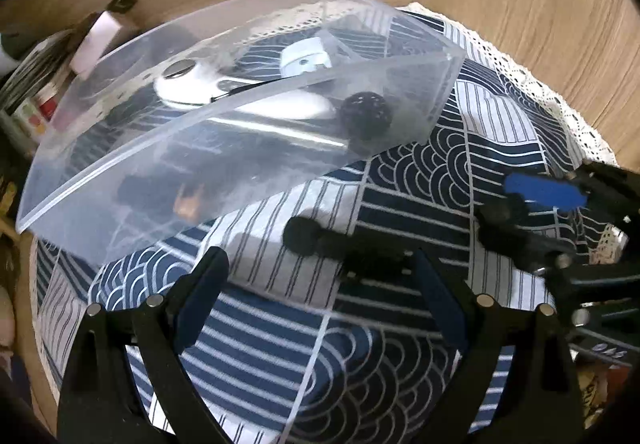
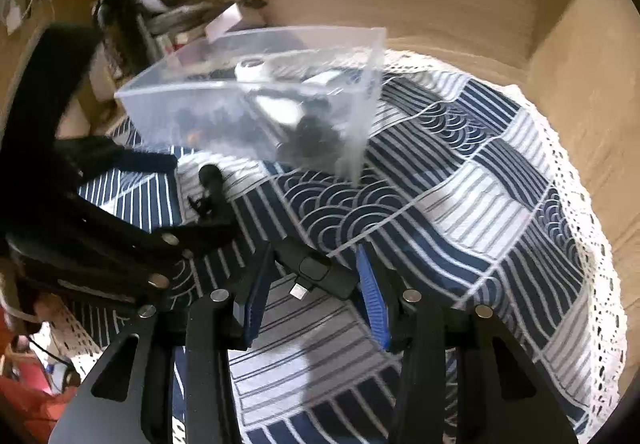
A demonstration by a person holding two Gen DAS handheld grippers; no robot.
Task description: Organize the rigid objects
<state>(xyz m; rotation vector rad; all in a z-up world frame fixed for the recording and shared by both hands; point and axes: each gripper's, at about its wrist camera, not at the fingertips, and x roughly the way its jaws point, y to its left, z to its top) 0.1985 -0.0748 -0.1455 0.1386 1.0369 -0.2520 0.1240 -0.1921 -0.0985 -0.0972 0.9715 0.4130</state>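
We see clear bin (image 1: 248, 148) on patterned cloth (image 2: 460, 204) holding white gadget (image 1: 188, 84), black ball (image 1: 366, 115). Left gripper (image 1: 320, 284) jaws wide, empty. Right gripper (image 2: 316, 276) jaws apart around black adapter (image 2: 316, 268).

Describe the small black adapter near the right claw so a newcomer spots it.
On the navy patterned tablecloth, in front of the clear plastic bin, look between the right claw fingers. The black adapter lies there, a silver plug protruding, unlike the mic-like black stick to its left.
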